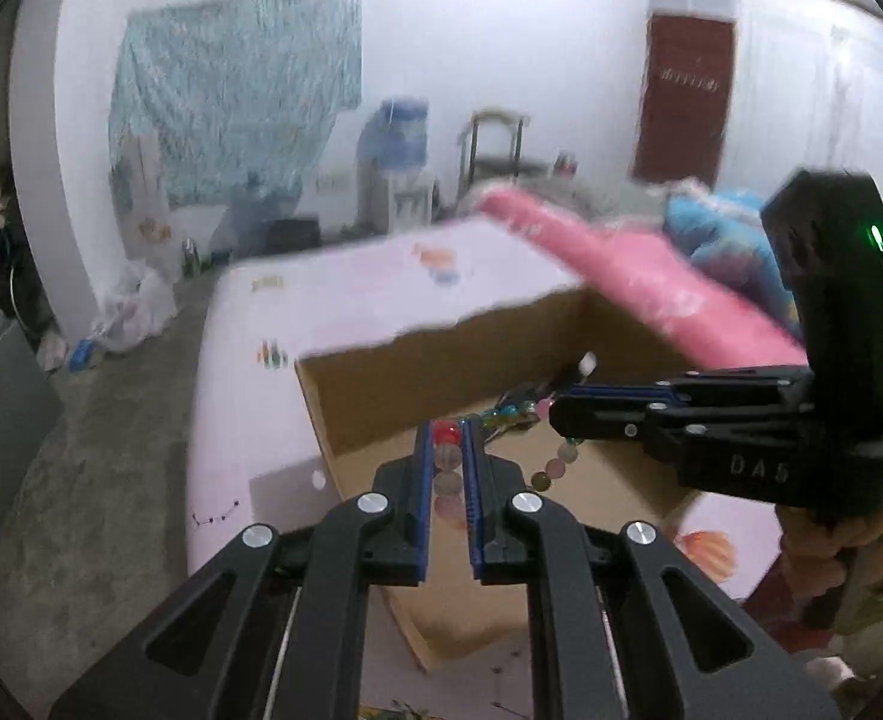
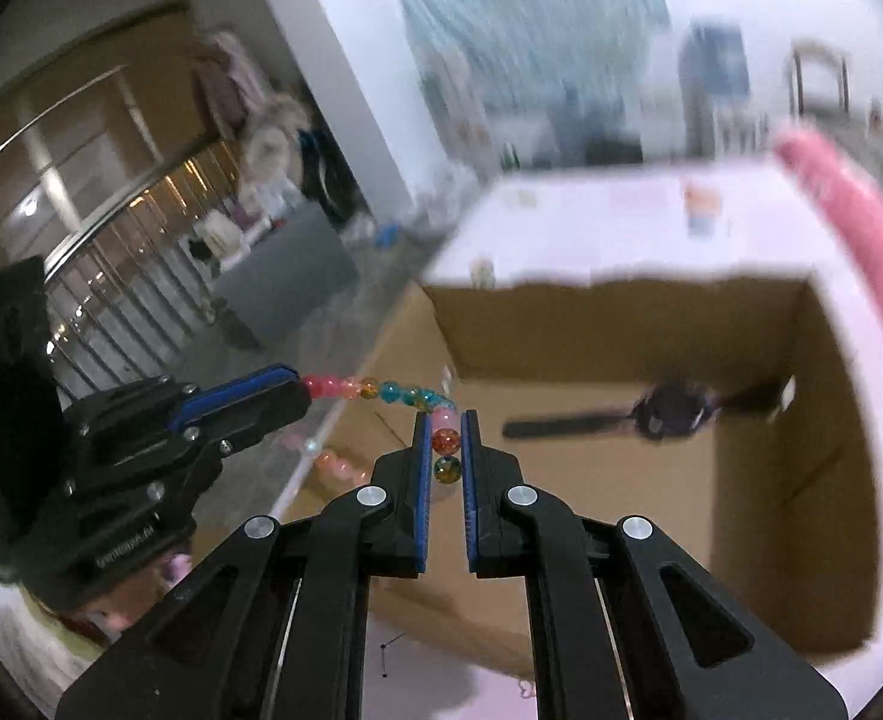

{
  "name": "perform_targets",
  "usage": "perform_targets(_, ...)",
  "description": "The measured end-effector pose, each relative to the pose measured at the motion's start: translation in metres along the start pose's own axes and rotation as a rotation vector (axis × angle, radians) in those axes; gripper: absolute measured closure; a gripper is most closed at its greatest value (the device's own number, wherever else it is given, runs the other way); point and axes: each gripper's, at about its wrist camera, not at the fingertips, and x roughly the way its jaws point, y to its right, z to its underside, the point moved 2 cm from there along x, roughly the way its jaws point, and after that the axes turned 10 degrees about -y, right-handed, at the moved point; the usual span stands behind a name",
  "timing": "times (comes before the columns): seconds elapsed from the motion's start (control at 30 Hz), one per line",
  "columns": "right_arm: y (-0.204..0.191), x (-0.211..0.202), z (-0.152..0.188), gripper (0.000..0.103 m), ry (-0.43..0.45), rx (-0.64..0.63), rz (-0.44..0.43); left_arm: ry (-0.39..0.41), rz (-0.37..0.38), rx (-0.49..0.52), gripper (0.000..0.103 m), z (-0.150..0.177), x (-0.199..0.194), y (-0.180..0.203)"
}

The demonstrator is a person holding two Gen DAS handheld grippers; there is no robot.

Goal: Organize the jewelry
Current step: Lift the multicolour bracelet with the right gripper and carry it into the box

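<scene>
A string of coloured glass beads (image 1: 552, 468) hangs between my two grippers over an open cardboard box (image 1: 345, 384). My left gripper (image 1: 446, 429) is shut on one end of the beads, with red and clear beads between its blue pads. My right gripper (image 2: 446, 420) is shut on the other end, with orange and green beads between its pads. In the right wrist view the bead string (image 2: 381, 390) runs from the left gripper (image 2: 303, 387) to mine, above the box (image 2: 801, 480). A dark wristwatch (image 2: 669, 411) lies on the box floor.
The box stands on a bed with a pale pink printed sheet (image 1: 249, 396). A pink rolled blanket (image 1: 621, 264) and a blue bundle (image 1: 717, 234) lie behind the box. A grey floor (image 1: 81, 480) with clutter lies to the left.
</scene>
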Motion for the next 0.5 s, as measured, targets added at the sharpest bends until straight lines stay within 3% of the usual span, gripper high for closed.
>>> perform_targets(0.13, 0.013, 0.04, -0.006, 0.096, -0.136, 0.061, -0.006, -0.125, -0.035, 0.0, 0.094, -0.003, 0.047, -0.012)
perform_targets(0.27, 0.018, 0.057, -0.008, 0.092, -0.222, 0.11, -0.019, -0.192, -0.067, 0.0, 0.093, -0.003, 0.068, -0.019)
perform_targets(0.5, 0.022, 0.039, -0.005, 0.079, -0.162, 0.122, -0.041, -0.17, -0.072, -0.019, 0.093, -0.002, 0.056, -0.023)
